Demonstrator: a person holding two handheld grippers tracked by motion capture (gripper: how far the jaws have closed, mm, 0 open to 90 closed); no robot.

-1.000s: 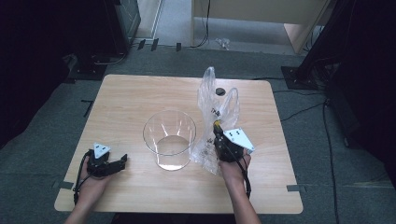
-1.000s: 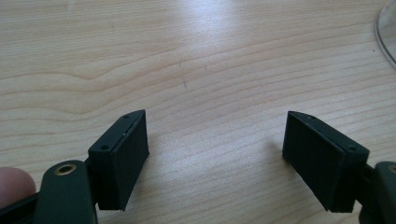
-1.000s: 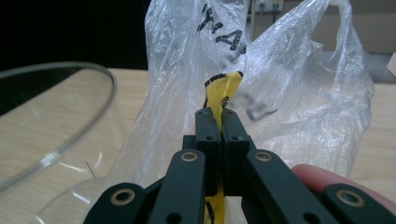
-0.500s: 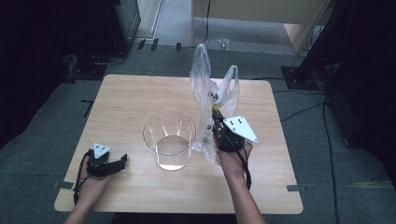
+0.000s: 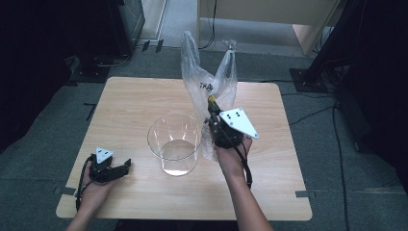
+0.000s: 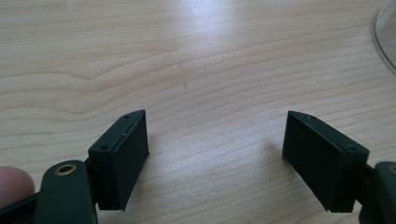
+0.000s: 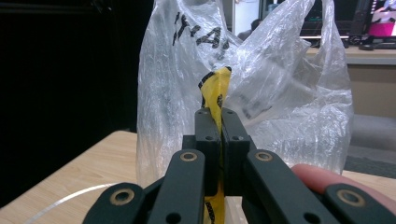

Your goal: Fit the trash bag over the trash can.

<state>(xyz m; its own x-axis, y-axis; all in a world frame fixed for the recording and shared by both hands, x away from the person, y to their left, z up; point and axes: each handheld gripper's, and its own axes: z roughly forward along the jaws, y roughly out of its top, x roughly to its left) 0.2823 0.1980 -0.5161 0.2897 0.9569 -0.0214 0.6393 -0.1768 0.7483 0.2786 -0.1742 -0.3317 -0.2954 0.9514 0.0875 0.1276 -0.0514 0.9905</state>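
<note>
We hold the right gripper (image 7: 220,154) pinched shut on a yellow strip (image 7: 216,93), lifting the plastic bag (image 5: 208,91) beside the glass bowl (image 5: 174,143) to tip it in; our left gripper (image 6: 215,158) rests wide on the table (image 5: 144,96), out of the way.

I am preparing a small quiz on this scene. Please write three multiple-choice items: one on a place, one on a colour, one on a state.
1. Where does the clear bowl stand?
A. between the two grippers
B. on the floor
C. at the far left corner

2. What colour is the strip in the right gripper?
A. red
B. yellow with black
C. green

3. How are the left gripper jaws?
A. shut on the bag
B. open, nothing between
C. shut on the bowl

A: the bowl is mid-table. B: seen above the jaws, before the plastic bag. B: bare table shows between.
</note>
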